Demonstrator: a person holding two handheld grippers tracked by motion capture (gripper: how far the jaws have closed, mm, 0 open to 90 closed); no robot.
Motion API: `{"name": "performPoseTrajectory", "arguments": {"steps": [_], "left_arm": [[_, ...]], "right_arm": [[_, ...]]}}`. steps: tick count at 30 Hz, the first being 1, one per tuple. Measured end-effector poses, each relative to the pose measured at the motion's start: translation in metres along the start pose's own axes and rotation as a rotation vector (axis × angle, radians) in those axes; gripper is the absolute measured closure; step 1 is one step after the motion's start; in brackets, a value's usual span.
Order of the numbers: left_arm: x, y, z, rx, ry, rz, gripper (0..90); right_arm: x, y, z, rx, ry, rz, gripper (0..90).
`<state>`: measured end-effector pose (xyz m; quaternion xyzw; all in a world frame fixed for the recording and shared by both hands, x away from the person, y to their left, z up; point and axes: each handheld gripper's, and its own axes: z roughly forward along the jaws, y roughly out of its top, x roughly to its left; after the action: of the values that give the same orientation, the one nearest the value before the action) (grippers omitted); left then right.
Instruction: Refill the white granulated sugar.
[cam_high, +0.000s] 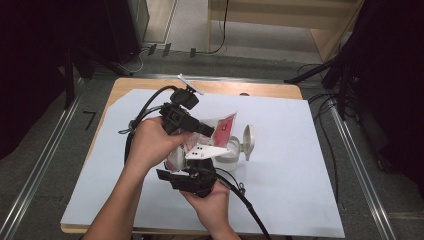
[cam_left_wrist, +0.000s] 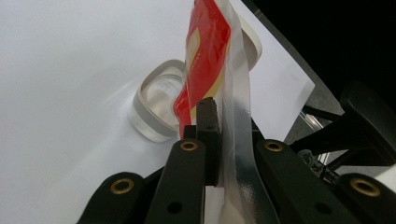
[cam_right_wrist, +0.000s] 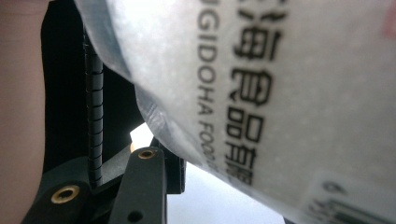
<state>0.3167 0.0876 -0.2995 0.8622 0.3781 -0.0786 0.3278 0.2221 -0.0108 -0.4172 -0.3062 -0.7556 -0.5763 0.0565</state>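
A red and white food pouch (cam_high: 224, 129) hangs tilted between both hands above the middle of the table. My left gripper (cam_high: 207, 131) comes in from the left and is shut on the pouch's clear sealed edge (cam_left_wrist: 233, 107). My right gripper (cam_high: 192, 160) sits just below it, under its grey plate, with the pouch's lower end in its jaws. In the right gripper view the printed pouch (cam_right_wrist: 280, 93) lies against one black finger (cam_right_wrist: 144, 177); the other finger is hidden. A clear container (cam_high: 227, 155) stands open beneath the pouch, its lid (cam_high: 248, 140) hinged back to the right.
A white sheet (cam_high: 290, 180) covers most of the wooden table (cam_high: 145, 85). Black cables (cam_high: 145, 107) trail from both grippers towards the person. The container (cam_left_wrist: 154, 107) rests on the sheet just beyond the left gripper's jaws. Dark stands and floor cables surround the table.
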Motion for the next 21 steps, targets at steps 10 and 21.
{"name": "performPoseTrajectory", "arguments": {"steps": [10, 21], "left_arm": [[0.002, 0.013, 0.002, 0.077, 0.0, 0.012, 86.3], [0.008, 0.02, 0.004, 0.161, -0.018, 0.05, 86.6]], "right_arm": [[-0.001, 0.003, -0.002, -0.011, 0.003, -0.004, 63.7], [0.0, 0.002, 0.0, -0.004, -0.014, -0.025, 63.7]]}}
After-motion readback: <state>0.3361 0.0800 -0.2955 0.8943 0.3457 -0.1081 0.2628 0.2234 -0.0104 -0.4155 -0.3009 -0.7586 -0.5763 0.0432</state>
